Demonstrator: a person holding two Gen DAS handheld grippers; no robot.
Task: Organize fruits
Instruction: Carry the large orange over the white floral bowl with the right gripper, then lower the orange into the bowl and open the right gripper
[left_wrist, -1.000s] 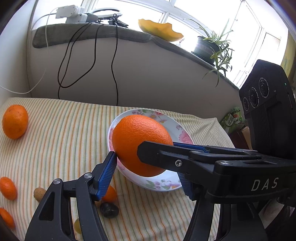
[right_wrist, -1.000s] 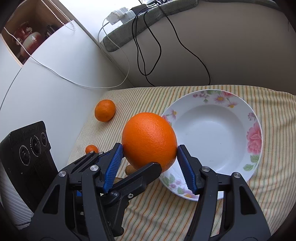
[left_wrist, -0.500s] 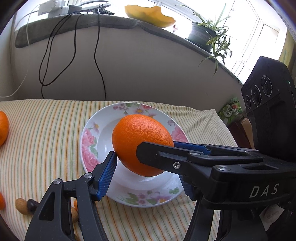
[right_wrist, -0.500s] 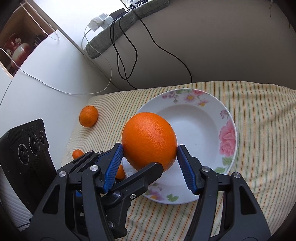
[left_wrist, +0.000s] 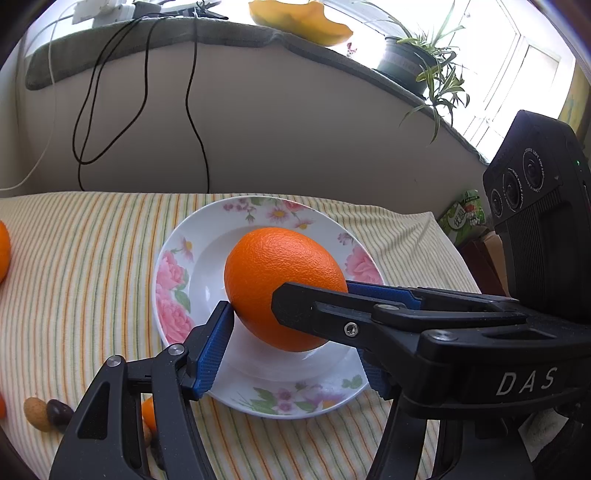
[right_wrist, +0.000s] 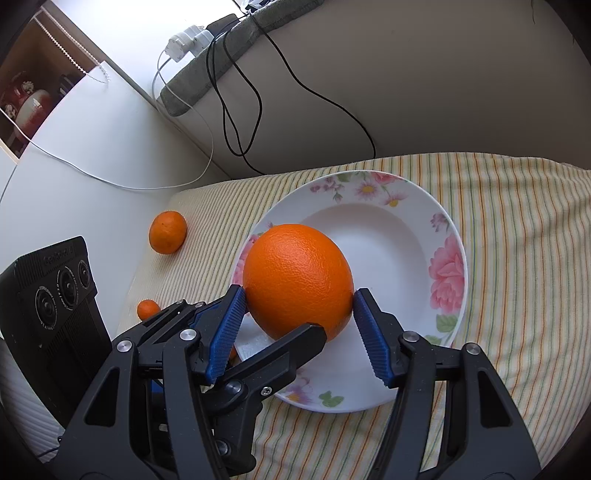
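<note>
- Clamping orange (left_wrist: 273, 273) with right claw (right_wrist: 299, 295), part open to the fruit's width, both blue pads (right_wrist: 225, 332) pressing on opposite sides.
- Gripping the same orange with left claw (left_wrist: 291, 314), also part open; near pad (left_wrist: 212, 350) touching the fruit's left side in the left view, other finger lying against the fruit's lower front in the right view.
- Crossing the two claws at the orange, right claw's finger passing in front of the fruit in the left view and hiding most of the left claw's far pad.
- Holding orange over the well of the plate (left_wrist: 173, 273), low above it; not telling whether the fruit is touching the plate.
- Resting plate, white with pink flowers on the rim, on striped cloth (left_wrist: 92, 277) covering the bench.
- Leaving mandarin (right_wrist: 167, 232) on the cloth, well apart from the plate on its left.
- Leaving smaller mandarin (right_wrist: 147, 309) nearer the camera, just beside the left claw.
- Showing tan nut (left_wrist: 37, 413) touching a dark nut (left_wrist: 59, 411) at the cloth's near left edge.
- Hanging black cables (left_wrist: 192, 92) down the wall behind the bench.
- Standing plant (left_wrist: 406, 62) and yellow dish (left_wrist: 299, 20) on the sill above.
</note>
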